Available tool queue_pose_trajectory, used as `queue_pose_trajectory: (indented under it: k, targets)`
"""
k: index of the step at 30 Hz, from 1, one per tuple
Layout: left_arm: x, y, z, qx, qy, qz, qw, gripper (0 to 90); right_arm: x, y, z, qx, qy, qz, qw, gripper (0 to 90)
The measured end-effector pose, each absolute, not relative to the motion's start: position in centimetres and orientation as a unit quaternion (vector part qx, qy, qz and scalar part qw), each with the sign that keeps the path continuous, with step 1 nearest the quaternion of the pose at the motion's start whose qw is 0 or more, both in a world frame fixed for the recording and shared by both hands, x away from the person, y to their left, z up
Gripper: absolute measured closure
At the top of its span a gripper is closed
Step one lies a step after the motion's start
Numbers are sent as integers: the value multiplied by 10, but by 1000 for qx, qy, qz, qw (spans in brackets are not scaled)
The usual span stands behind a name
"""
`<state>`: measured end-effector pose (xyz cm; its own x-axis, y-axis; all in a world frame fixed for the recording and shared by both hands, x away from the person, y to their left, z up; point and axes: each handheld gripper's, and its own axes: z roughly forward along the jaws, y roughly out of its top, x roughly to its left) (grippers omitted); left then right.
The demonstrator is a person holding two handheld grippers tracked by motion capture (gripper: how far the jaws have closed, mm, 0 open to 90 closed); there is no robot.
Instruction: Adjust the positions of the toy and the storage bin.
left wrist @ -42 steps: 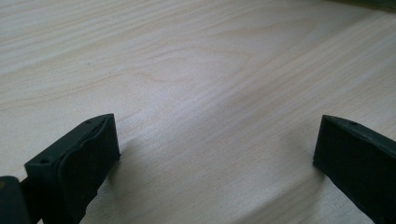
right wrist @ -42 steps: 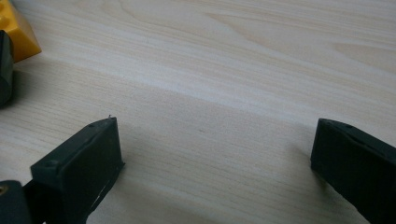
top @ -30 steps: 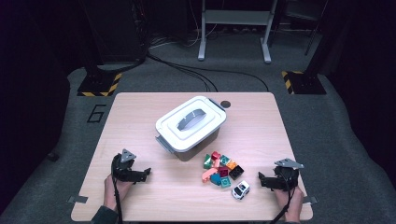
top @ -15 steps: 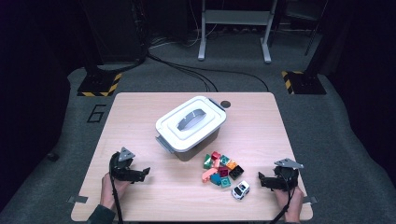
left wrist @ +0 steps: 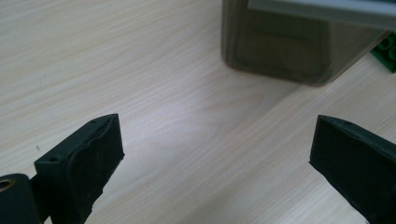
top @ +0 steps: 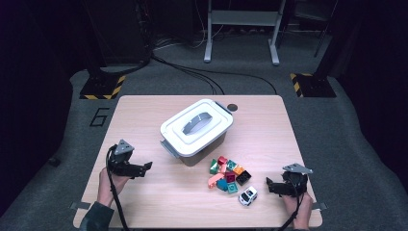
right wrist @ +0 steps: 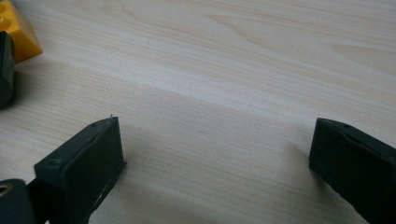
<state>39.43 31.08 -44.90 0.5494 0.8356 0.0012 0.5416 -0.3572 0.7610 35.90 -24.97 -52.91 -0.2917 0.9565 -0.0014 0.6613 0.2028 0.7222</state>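
Observation:
A grey plastic box with a white lid [top: 196,131] stands in the middle of the wooden table [top: 144,115]. In front of it, to the right, lies a heap of several coloured bricks [top: 226,175] and a small white toy car [top: 248,195]. My left gripper [top: 144,167] rests low at the table's left front, open, jaws pointing right toward the box. In the left gripper view the box's corner [left wrist: 280,42] and a green brick [left wrist: 387,49] lie ahead. My right gripper [top: 268,186] sits at the right front, open, close to the car. A yellow brick [right wrist: 16,32] shows in the right gripper view.
A small dark round disc [top: 233,107] lies near the table's far edge behind the box. Beyond the table are floor cables [top: 192,72], a metal stand [top: 240,29] and hazard-striped blocks [top: 101,86]. Bare tabletop stretches left of the box and along the right side.
My left gripper has crept slightly to the right toward the box. The right gripper and the toys have stayed put.

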Motion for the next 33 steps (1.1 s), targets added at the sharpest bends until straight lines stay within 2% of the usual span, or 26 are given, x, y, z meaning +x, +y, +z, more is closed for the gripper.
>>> queue_pose_trajectory:
  k: [16, 33]
  targets:
    - [414, 295, -392, 812, 395, 201, 380, 35, 359, -250, -529, 547, 739, 315, 234, 20]
    - [446, 249, -366, 830, 358, 188, 384, 8, 358, -249, -529, 549, 738, 315, 234, 25]
